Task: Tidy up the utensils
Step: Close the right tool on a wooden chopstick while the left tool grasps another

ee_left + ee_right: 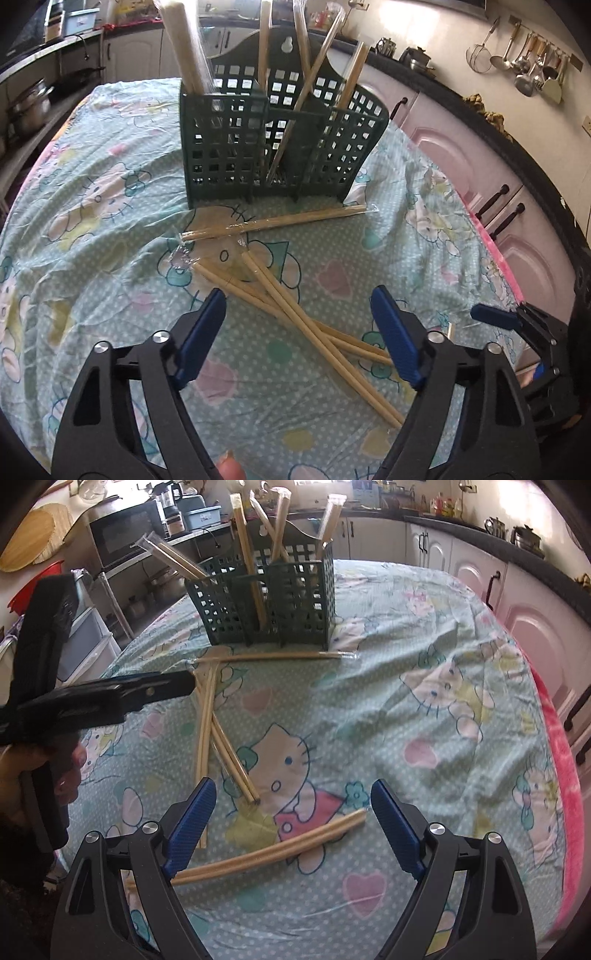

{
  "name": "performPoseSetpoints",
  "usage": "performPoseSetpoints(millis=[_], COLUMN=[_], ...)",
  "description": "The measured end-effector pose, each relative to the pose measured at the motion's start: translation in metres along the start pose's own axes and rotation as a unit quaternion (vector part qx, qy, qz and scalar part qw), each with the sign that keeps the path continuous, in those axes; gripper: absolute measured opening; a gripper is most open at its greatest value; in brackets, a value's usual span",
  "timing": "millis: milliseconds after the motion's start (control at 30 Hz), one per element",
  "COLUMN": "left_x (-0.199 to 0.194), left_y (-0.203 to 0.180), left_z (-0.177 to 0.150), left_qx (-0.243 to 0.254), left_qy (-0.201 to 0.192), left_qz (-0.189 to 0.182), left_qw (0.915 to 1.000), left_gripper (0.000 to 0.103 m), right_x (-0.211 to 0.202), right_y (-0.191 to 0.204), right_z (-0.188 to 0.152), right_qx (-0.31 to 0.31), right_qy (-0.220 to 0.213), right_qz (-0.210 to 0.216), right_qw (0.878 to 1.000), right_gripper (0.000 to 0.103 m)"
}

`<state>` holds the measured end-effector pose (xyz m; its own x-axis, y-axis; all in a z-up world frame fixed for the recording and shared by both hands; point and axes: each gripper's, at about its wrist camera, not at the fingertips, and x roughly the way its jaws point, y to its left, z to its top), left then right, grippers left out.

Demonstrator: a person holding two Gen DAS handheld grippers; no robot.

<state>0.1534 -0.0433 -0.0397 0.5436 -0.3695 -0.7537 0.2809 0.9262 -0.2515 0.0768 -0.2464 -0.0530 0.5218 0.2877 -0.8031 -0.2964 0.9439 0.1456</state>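
A dark green lattice utensil holder [273,144] [273,602] stands on the table with several wrapped chopstick pairs upright in it. One wrapped pair [273,223] [273,657] lies just in front of it. Two crossed pairs [295,314] [218,734] lie nearer. My left gripper [299,336] is open and empty, its jaws either side of the crossed pairs. My right gripper [291,827] is open and empty over another pair [280,849] lying close in front of it. The left gripper also shows from the side in the right wrist view [110,698].
The table is covered by a wrinkled cartoon-cat cloth [92,206] [424,701]. Pink cabinet doors [480,162] run along the right. Ladles hang on the wall [528,66]. Pots and a microwave [125,531] stand at the left.
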Motion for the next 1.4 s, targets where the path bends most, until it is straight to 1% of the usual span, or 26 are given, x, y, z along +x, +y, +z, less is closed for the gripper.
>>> performPoseSetpoints(millis=[100, 267, 400, 467, 533, 633, 700, 833, 933, 1000, 1233, 1333, 1400], left_x=[0.009, 0.019, 0.028, 0.033, 0.038, 0.045, 0.048, 0.054, 0.059, 0.062, 0.071, 0.073, 0.075], left_y=[-0.001, -0.002, 0.0, 0.004, 0.009, 0.016, 0.02, 0.025, 0.028, 0.029, 0.026, 0.026, 0.028], left_z=[0.006, 0.016, 0.022, 0.023, 0.024, 0.025, 0.025, 0.029, 0.032, 0.034, 0.041, 0.043, 0.045], left_qx=[0.001, 0.006, 0.003, -0.003, -0.013, -0.03, -0.038, -0.05, -0.059, -0.062, -0.058, -0.053, -0.052], left_qy=[0.007, 0.014, 0.024, 0.031, 0.038, 0.046, 0.05, 0.059, 0.067, 0.071, 0.087, 0.091, 0.093], left_qz=[0.001, 0.007, 0.013, 0.01, 0.008, -0.001, -0.004, -0.005, -0.002, 0.002, 0.021, 0.03, 0.037], left_qw=[1.0, 0.9999, 0.9996, 0.9995, 0.9992, 0.9985, 0.998, 0.997, 0.9961, 0.9955, 0.9943, 0.994, 0.9936], left_gripper=[0.067, 0.065, 0.062, 0.061, 0.06, 0.054, 0.05, 0.046, 0.044, 0.041, 0.038, 0.033, 0.027], right_x=[0.003, 0.008, 0.012, 0.017, 0.018, 0.019, 0.021, 0.025, 0.029, 0.031, 0.035, 0.038, 0.039], right_y=[-0.003, -0.011, -0.017, -0.021, -0.023, -0.026, -0.028, -0.036, -0.043, -0.047, -0.057, -0.061, -0.062], right_z=[-0.006, -0.013, -0.018, -0.019, -0.018, -0.015, -0.012, -0.006, -0.001, 0.002, 0.009, 0.011, 0.013], right_qx=[0.015, 0.05, 0.078, 0.095, 0.105, 0.121, 0.126, 0.145, 0.163, 0.172, 0.19, 0.196, 0.193], right_qy=[0.01, 0.029, 0.047, 0.058, 0.059, 0.061, 0.063, 0.064, 0.064, 0.065, 0.064, 0.064, 0.063], right_qz=[-0.001, -0.003, 0.003, 0.011, 0.013, 0.018, 0.017, 0.022, 0.024, 0.027, 0.045, 0.053, 0.054], right_qw=[1.0, 0.998, 0.996, 0.994, 0.993, 0.991, 0.99, 0.987, 0.984, 0.983, 0.979, 0.977, 0.978], right_gripper=[0.083, 0.082, 0.07, 0.066, 0.064, 0.061, 0.056, 0.047, 0.035, 0.024, 0.018, 0.014, 0.012])
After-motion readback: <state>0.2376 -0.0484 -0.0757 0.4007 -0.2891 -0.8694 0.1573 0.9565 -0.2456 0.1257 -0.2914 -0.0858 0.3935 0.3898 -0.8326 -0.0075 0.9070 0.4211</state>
